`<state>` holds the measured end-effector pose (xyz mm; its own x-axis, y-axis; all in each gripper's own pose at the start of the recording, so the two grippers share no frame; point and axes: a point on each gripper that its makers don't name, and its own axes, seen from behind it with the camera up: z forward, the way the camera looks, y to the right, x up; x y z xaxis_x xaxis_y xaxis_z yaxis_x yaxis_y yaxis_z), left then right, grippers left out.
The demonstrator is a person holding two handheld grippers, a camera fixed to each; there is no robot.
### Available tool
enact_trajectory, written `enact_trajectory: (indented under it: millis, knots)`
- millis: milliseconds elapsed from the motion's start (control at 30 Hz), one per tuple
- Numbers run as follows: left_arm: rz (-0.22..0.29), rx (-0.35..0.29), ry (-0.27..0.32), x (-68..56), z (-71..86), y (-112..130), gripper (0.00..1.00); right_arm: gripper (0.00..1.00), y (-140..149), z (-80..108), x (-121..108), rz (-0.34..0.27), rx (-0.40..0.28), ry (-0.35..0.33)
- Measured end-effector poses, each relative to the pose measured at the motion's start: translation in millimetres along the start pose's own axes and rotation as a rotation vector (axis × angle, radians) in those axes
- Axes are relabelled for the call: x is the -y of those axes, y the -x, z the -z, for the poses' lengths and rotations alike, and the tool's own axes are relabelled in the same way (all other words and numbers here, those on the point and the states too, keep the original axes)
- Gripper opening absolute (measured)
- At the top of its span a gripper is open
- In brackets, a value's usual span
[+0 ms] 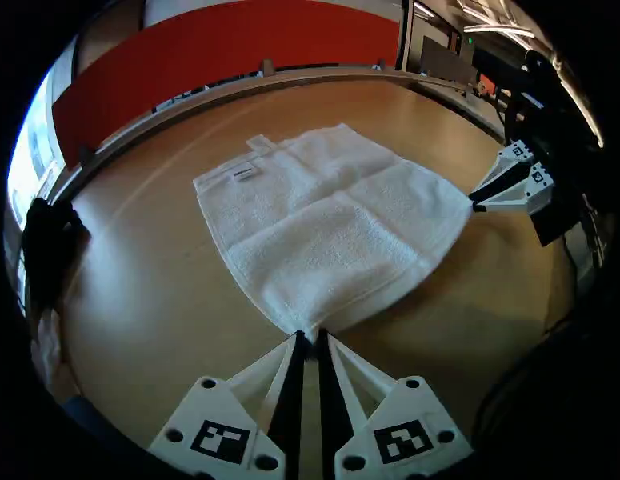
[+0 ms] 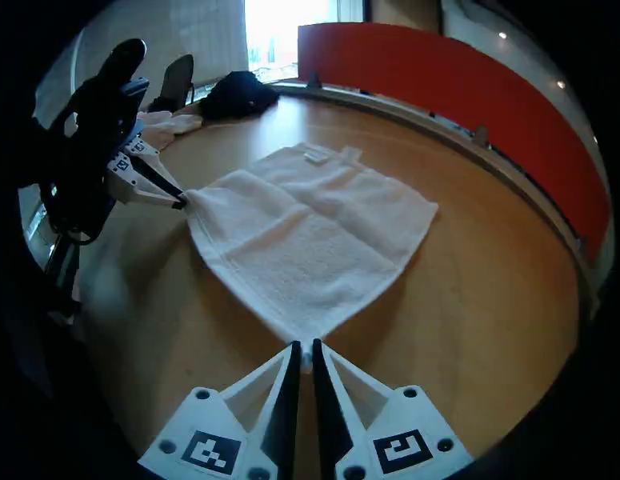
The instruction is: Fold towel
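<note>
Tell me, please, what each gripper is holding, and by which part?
Both hold the towel: the left gripper pinches one corner, the right gripper the adjacent corner. The rest lies on the table.

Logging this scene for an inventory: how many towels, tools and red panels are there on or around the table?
white towel: 1
tools: 2, the left tool and the right tool, each pinching a corner of the towel
red panel: 1
Total: 4

Office-type workspace indicated: wooden desk (image 1: pixel 150 304) bordered along its far edge by red divider panel (image 1: pixel 230 56); strip lights (image 1: pixel 494 30) noted above desk, window (image 2: pixel 290 28) beyond it.
</note>
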<state>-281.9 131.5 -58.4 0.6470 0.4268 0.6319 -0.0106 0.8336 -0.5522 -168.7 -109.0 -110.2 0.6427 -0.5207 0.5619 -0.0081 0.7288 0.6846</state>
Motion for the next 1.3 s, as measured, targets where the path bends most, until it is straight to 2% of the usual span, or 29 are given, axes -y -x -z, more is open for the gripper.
enact_trajectory:
  millis: [300,700,1067,1300]
  knots:
    - [0.029,0.008,-0.002,-4.4,23.5,-13,0.11,0.11,-29,26.5,-3,0.024,-0.055,0.004]
    - [0.037,0.006,-0.010,-13.3,62.6,-37,0.11,0.11,-63,71.3,2,0.029,-0.125,0.009]
    - [0.032,0.026,0.006,-31.0,91.4,-45,0.11,0.11,-81,108.3,6,0.044,-0.157,0.010]
    - [0.059,0.027,0.012,-42.5,104.8,-48,0.11,0.11,-81,122.7,8,0.047,-0.156,0.010]
